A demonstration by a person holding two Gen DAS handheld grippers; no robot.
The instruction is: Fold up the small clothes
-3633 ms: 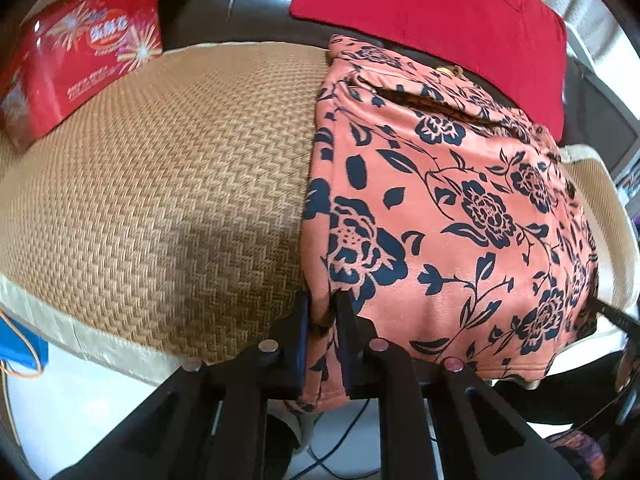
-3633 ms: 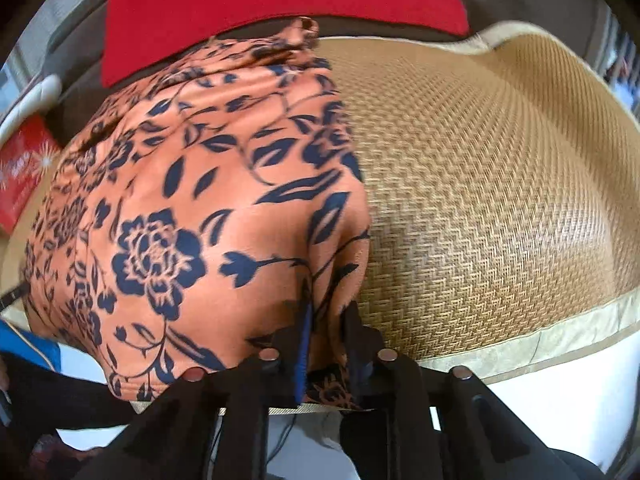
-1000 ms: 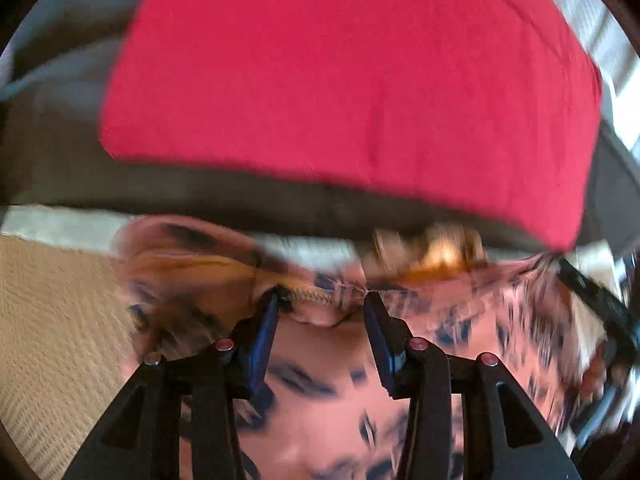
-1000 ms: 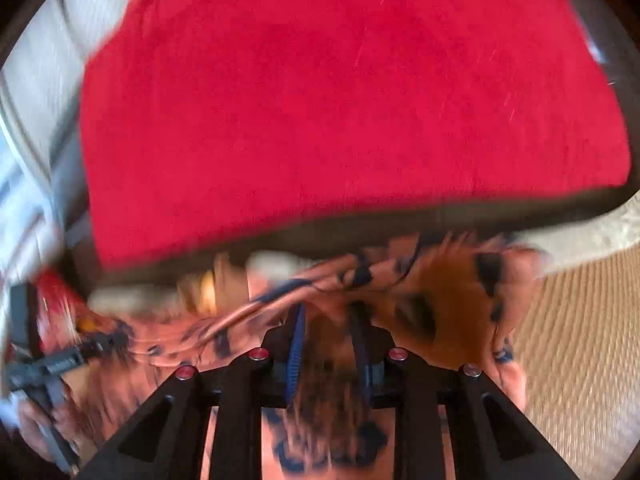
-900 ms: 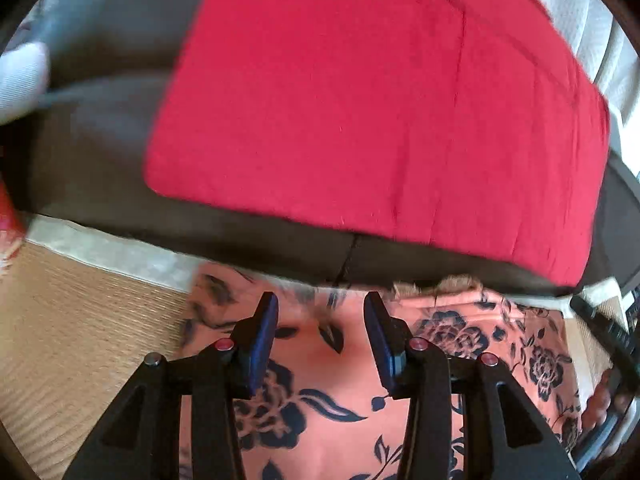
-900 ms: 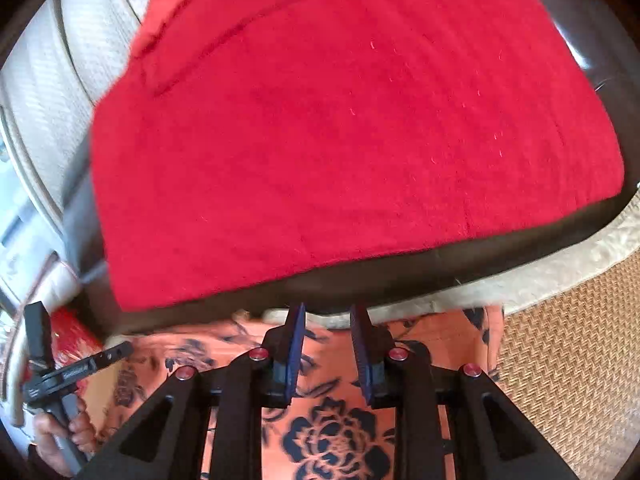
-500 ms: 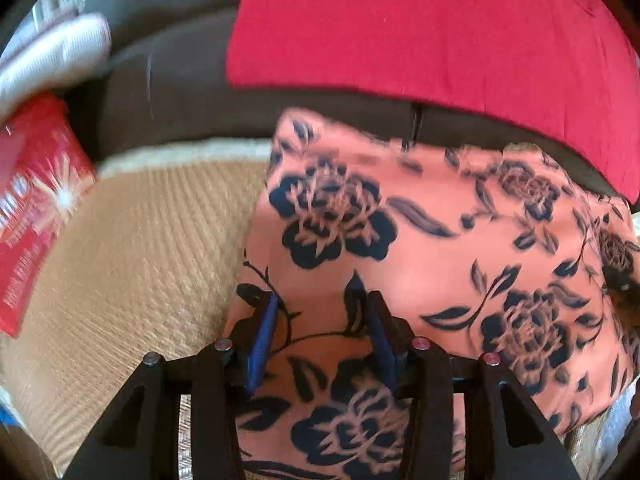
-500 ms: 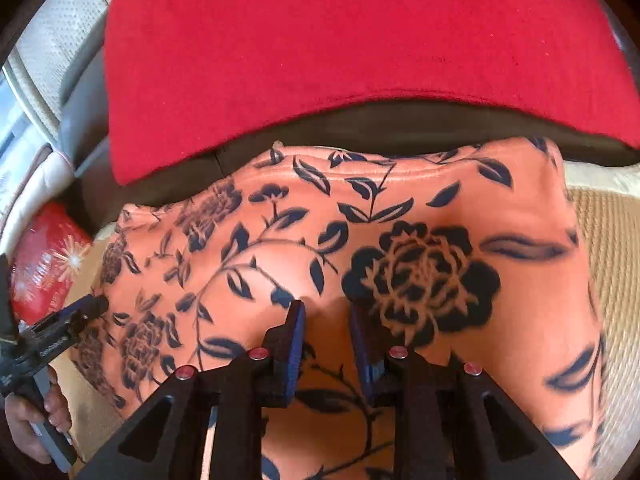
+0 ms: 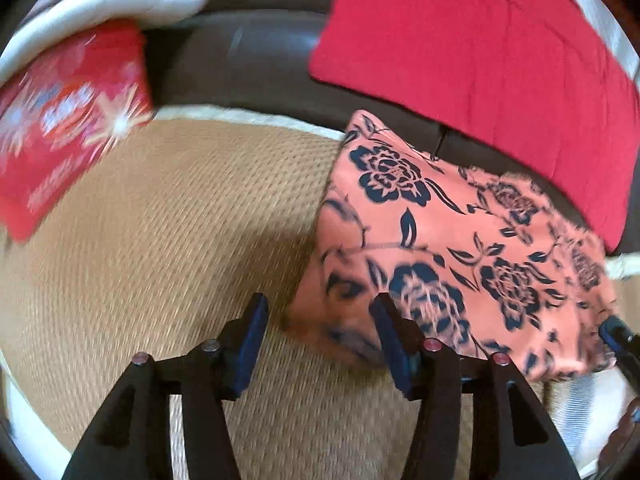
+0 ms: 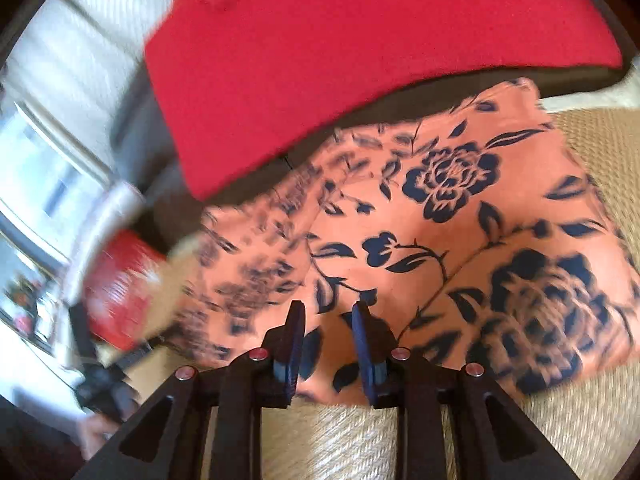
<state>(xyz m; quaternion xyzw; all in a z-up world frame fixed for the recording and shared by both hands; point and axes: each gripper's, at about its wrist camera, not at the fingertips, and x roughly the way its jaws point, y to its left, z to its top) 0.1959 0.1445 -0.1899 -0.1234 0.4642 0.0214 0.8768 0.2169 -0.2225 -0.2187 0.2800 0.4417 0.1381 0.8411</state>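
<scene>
A woven mat (image 9: 168, 240) carries the folded floral garment (image 9: 460, 248), whose far edge touches a red cushion (image 9: 480, 48). The left hand-held gripper (image 9: 320, 340) has just been opening and stands wide, empty, at the garment's corner. The right hand-held gripper (image 10: 328, 340) hangs narrowly parted, gripping nothing.

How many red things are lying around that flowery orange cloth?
2: a plain red cloth draped over the dark sofa back behind the orange floral garment, and a red printed box at the woven mat's far left. Others may be hidden.
</scene>
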